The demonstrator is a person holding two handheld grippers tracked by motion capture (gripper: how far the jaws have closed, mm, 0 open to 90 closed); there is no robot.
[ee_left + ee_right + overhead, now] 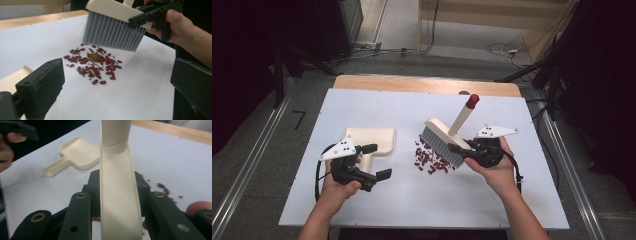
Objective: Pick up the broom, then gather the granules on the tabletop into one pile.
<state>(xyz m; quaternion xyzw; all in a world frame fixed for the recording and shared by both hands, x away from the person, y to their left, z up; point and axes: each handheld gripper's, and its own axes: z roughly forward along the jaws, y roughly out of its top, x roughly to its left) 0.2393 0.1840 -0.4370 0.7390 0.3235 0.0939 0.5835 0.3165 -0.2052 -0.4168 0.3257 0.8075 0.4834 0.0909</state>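
1. Right gripper view: my right gripper [117, 202] is clamped on the cream plastic brush [443, 139] with grey bristles.
2. Its bristles hover just above the scattered red beans [430, 159], mid-table.
3. My left gripper [374, 161] gapes, holding nothing, beside the cream plastic dustpan [373, 140].

White-topped table [512, 200] with wooden far edge, cream dustpan [371, 140] lying flat, scattered red beans [430, 160] beside it
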